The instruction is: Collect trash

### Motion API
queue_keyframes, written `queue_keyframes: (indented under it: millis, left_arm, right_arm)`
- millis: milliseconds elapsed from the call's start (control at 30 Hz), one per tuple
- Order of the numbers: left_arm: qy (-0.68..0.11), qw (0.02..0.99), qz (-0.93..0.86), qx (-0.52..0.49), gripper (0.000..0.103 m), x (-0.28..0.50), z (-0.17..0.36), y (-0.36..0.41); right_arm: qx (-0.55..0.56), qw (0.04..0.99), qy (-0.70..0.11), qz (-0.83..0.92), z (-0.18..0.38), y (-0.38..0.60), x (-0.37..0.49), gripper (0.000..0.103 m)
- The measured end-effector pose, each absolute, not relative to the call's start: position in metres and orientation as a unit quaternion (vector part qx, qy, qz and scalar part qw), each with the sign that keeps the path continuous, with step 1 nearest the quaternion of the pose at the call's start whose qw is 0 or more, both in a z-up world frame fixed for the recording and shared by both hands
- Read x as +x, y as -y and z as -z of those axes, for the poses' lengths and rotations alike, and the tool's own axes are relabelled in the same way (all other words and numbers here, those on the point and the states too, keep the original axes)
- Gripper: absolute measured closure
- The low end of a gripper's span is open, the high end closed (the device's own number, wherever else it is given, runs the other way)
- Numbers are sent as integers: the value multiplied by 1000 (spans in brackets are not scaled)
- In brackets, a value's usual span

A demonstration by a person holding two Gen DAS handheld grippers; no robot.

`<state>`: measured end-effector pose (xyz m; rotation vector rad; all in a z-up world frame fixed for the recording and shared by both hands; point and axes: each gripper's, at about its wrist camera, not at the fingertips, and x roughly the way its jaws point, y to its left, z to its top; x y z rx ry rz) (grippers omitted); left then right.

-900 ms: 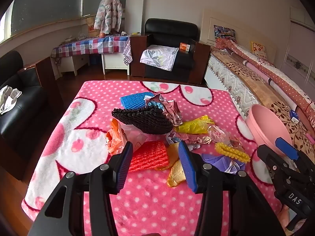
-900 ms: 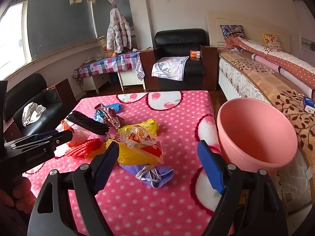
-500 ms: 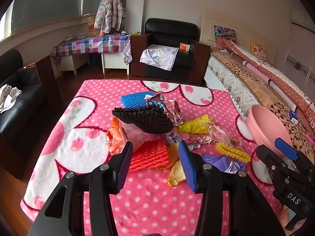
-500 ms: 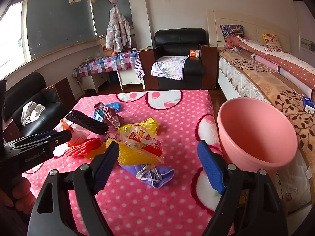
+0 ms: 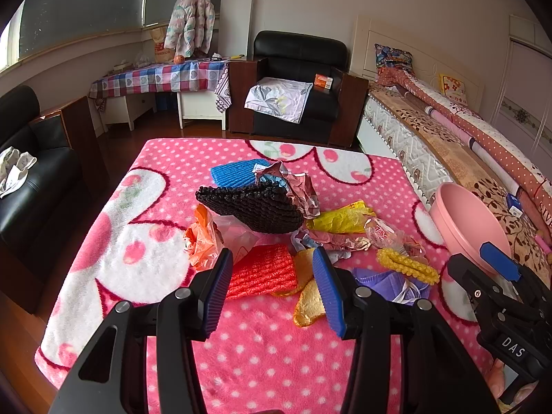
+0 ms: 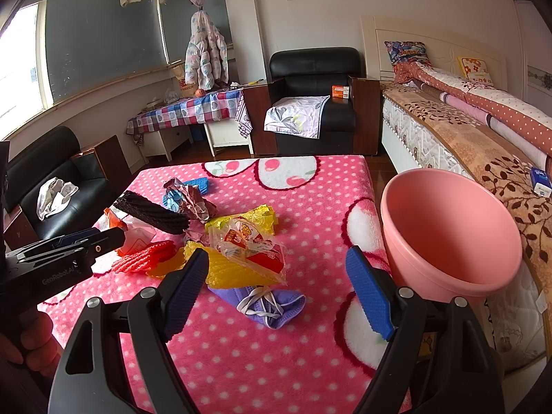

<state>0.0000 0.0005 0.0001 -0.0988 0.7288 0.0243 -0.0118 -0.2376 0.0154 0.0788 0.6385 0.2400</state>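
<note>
Almost nothing has moved in the last second, so no trash is picked up yet. The left gripper (image 5: 272, 288) hangs wide open and empty, just above the flat red ribbed foam net (image 5: 262, 270). The right gripper (image 6: 276, 293) is open and empty too, over the crumpled purple face mask (image 6: 272, 302). Farther back lies the black foam net (image 5: 252, 205). The round pink plastic bowl (image 6: 448, 238) waits empty at the right table edge.

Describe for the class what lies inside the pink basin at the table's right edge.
The pink basin shows only its bare inner wall and part of its floor; no trash is visible inside. Its near rim hides the lowest near part of the floor, so that part cannot be checked.
</note>
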Motion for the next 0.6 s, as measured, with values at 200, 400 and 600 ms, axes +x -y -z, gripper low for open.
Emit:
queue_keyframes:
  millis: [200,400,600]
  left_arm:
    - [-357,933,-12,-49,55,0,0,-1]
    - [-357,933,-12,-50,55,0,0,-1]
    - [-357,933,-12,-50,55,0,0,-1]
  right_arm:
    - [39,942,-313,-118,-15,239,-12,21]
    - [39,942,-313,-118,-16,238,-12,21]
    - [38,941,-314,-118,-16,238,-12,21]
